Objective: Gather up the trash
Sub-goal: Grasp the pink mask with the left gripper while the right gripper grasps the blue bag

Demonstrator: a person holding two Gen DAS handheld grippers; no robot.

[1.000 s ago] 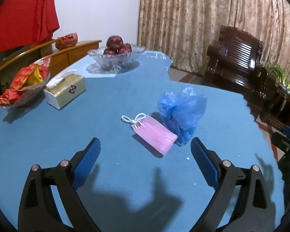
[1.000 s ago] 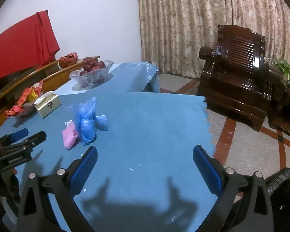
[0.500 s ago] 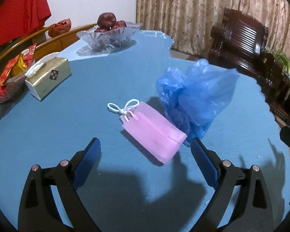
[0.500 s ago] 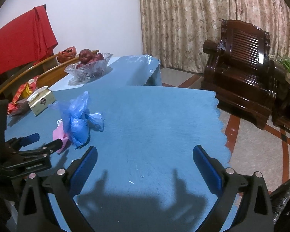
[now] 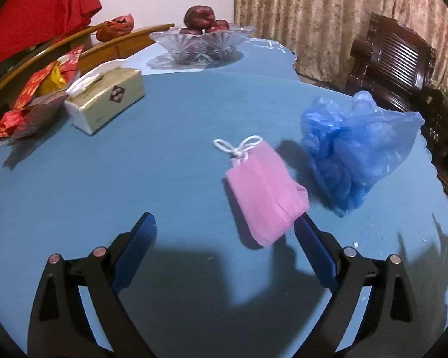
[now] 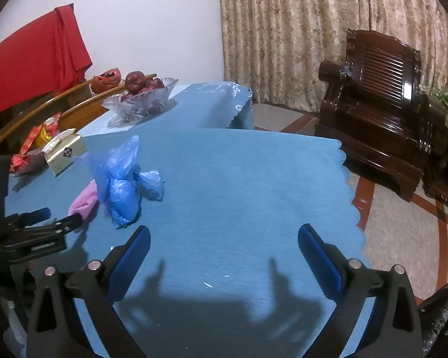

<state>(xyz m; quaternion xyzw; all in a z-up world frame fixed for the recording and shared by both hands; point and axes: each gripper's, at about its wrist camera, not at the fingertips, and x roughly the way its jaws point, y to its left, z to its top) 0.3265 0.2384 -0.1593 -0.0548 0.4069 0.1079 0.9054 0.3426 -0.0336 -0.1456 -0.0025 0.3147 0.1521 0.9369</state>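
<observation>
A folded pink face mask with white ear loops lies on the blue tablecloth. A crumpled blue plastic bag lies just right of it. My left gripper is open and empty, low over the cloth, its right finger close beside the mask's near end. My right gripper is open and empty over bare cloth, to the right of the blue bag and pink mask. The left gripper shows at the right wrist view's left edge.
A gold tissue box, a dish of red wrappers and a glass fruit bowl stand at the far left and back. The table's scalloped edge drops to the floor on the right, with a dark wooden armchair beyond.
My left gripper has moved forward and lower toward the pink mask, which now sits close by its right finger. My right gripper has advanced slightly over the cloth. Both stayed open.
</observation>
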